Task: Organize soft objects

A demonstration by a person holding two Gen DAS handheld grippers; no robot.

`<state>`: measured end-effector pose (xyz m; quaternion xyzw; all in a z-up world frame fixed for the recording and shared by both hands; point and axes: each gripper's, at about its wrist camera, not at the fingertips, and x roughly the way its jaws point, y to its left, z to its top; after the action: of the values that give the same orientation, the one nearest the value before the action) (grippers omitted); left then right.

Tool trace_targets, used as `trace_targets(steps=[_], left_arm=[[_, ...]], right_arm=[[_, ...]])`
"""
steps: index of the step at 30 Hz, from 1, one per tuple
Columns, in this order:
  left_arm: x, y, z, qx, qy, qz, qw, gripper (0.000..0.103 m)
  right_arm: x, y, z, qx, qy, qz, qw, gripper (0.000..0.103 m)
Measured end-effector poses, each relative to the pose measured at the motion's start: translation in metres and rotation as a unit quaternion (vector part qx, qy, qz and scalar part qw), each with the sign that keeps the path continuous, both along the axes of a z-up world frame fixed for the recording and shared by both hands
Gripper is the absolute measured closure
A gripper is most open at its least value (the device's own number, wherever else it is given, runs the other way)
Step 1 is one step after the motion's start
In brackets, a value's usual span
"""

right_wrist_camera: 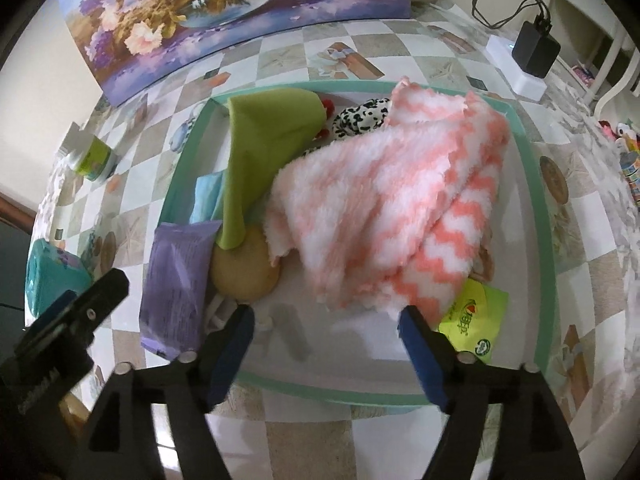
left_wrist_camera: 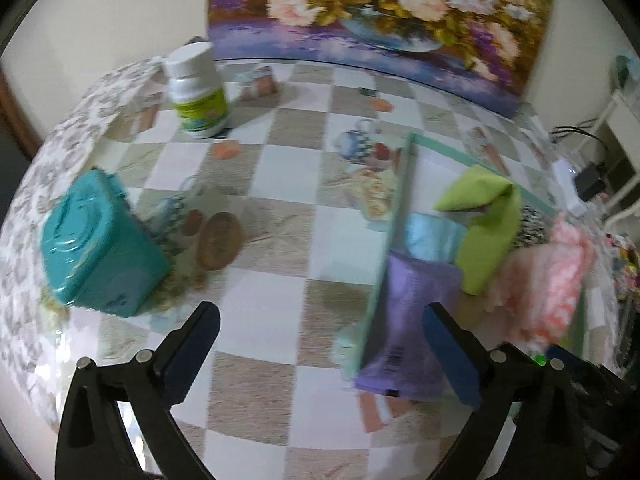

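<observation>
Left wrist view: the left gripper [left_wrist_camera: 320, 340] hangs over the checkered table [left_wrist_camera: 280, 208], jaws spread wide and empty. The purple pack [left_wrist_camera: 404, 320] leans inside the tray's [left_wrist_camera: 400, 200] left wall, just beside the right finger; whether they touch is unclear.

Right wrist view: the right gripper [right_wrist_camera: 326, 344] stands wide and empty over the tray's [right_wrist_camera: 536, 208] near edge. The pink-and-white towel [right_wrist_camera: 384, 208] lies heaped mid-tray, just beyond the fingertips.
</observation>
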<state>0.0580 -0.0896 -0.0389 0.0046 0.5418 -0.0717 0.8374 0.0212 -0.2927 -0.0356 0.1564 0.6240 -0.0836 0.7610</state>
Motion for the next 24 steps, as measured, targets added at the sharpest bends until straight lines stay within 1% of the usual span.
trace_targets(steps=[1,3,7,12,14,18,20,22,24], left_arm=[[-0.001,0.002,-0.001,0.006,0.000,0.000,1.0000,0.002],[-0.003,0.005,-0.002,0.015,0.001,0.002,0.9999,0.002],[-0.007,0.013,-0.002,0.011,0.012,0.005,0.9999,0.002],[-0.014,0.021,0.005,0.045,0.011,0.013,0.9988,0.002],[-0.016,0.025,0.007,0.059,0.019,0.019,0.9979,0.002],[-0.023,0.031,0.010,0.065,0.030,0.024,0.9971,0.002],[-0.027,0.033,0.011,0.078,0.039,0.026,0.9959,0.002],[-0.032,0.034,0.013,0.087,0.038,0.027,0.9951,0.002],[-0.037,0.036,0.015,0.078,0.041,0.022,0.9959,0.002]], right_arm=[[-0.002,0.002,0.000,-0.006,0.000,0.001,1.000,0.011],[-0.006,0.004,0.000,-0.016,0.000,0.002,1.000,0.000],[-0.013,0.011,0.001,-0.024,0.002,0.009,1.000,0.000],[-0.024,0.014,0.002,-0.028,0.005,0.011,1.000,0.000],[-0.028,0.015,0.003,-0.033,0.006,0.012,0.999,0.000],[-0.035,0.017,0.006,-0.033,0.004,0.007,0.999,0.000],[-0.039,0.017,0.011,-0.039,-0.003,0.004,0.999,0.000],[-0.043,0.017,0.017,-0.044,-0.010,0.001,0.999,0.000],[-0.045,0.017,0.022,-0.045,-0.017,-0.001,0.999,0.000]])
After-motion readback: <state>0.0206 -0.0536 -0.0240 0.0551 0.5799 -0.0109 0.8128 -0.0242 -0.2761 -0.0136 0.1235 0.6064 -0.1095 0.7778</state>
